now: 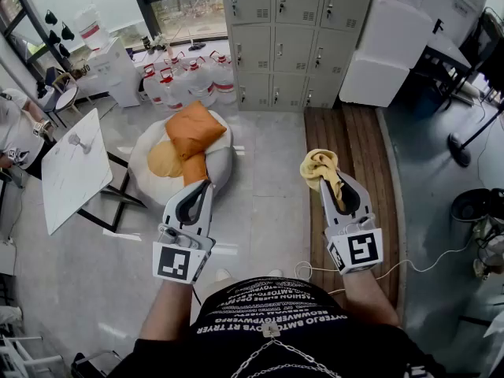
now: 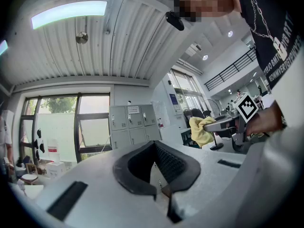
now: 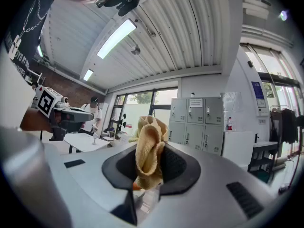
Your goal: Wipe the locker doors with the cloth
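Currently the soft, light yellow knitted cloth is pinched mid-bunch by the right gripper jaws; left gripper jaws closed, empty.

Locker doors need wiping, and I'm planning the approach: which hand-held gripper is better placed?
Right. The right hand-held gripper is shut on the yellow cloth; the left hand-held gripper is shut and empty. Both are well short of the lockers.
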Available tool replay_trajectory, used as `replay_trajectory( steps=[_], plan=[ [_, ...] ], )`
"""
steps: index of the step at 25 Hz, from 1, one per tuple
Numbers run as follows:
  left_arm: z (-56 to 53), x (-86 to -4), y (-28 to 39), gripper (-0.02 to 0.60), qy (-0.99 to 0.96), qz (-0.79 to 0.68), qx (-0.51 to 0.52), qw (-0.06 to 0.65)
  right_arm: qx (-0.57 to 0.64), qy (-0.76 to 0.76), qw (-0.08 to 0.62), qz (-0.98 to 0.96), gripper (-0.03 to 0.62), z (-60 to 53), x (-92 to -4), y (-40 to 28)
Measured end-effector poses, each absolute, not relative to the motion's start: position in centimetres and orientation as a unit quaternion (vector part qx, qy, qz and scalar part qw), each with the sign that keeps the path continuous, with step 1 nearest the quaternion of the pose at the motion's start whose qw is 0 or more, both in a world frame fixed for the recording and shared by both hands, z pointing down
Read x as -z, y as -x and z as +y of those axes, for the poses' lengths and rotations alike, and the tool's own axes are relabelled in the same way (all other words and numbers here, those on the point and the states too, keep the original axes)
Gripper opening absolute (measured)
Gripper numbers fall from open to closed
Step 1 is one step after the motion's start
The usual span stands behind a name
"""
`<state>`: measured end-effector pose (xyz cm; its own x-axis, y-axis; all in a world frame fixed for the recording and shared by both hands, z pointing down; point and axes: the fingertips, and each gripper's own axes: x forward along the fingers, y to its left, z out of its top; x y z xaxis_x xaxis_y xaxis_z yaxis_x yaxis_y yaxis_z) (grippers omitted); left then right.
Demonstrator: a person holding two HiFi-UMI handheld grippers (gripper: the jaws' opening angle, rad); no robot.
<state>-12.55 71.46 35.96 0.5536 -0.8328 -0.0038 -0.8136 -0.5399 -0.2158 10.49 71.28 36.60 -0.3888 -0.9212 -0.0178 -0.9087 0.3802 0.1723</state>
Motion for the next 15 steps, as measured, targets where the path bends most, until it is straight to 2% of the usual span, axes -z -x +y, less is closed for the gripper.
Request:
replay_trajectory(
  steps=[8,15],
  plan=[
    [71.8,-35.2,10.8,0.005,0.878,0.467,0.009,0.107,0.083,-0.529,0.024,-0.844,0.080,72.6,-36.8,-10.7],
    [72.4,-35.0,10.6,0.005,0.880,0.463,0.016,0.106,0.087,-0.519,0.000,-0.850,0.080,72.8,-36.0,-11.1]
  ],
)
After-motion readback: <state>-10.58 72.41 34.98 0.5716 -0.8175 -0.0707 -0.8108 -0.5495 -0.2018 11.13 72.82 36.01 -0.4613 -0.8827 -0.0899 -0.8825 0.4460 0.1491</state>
